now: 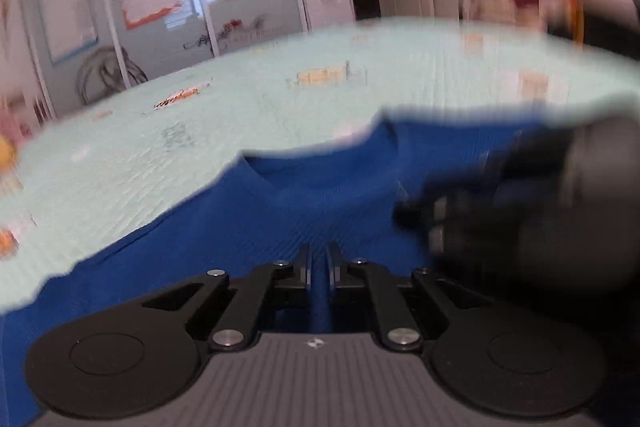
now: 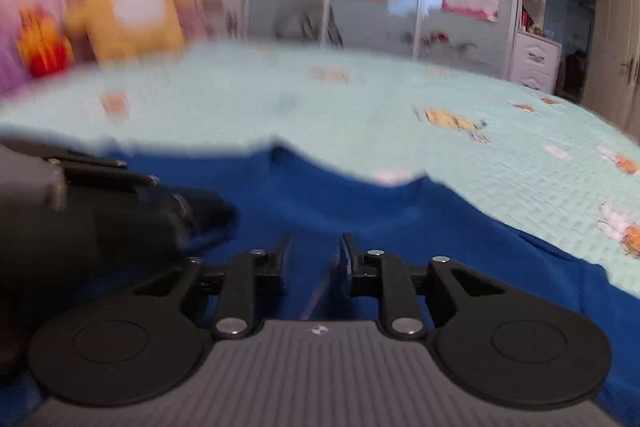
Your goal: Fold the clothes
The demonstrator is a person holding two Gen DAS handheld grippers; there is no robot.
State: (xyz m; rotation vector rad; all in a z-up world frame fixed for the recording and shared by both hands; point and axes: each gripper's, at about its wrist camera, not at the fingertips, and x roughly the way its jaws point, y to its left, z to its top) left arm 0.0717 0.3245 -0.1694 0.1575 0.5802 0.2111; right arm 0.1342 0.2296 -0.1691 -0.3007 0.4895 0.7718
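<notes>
stage: early, blue shirt (image 1: 248, 227) spread on bed (image 1: 240, 115), no finished fold visible | left tongs (image 1: 319, 263) clenched on shirt cloth | right tongs (image 2: 314, 259) part-open over a cloth ridge, grip unclear | left: all folds

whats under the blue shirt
The blue shirt lies spread on a pale green quilted bedspread, which shows all around its far edge. Whatever lies directly beneath the cloth is covered and cannot be seen.
</notes>
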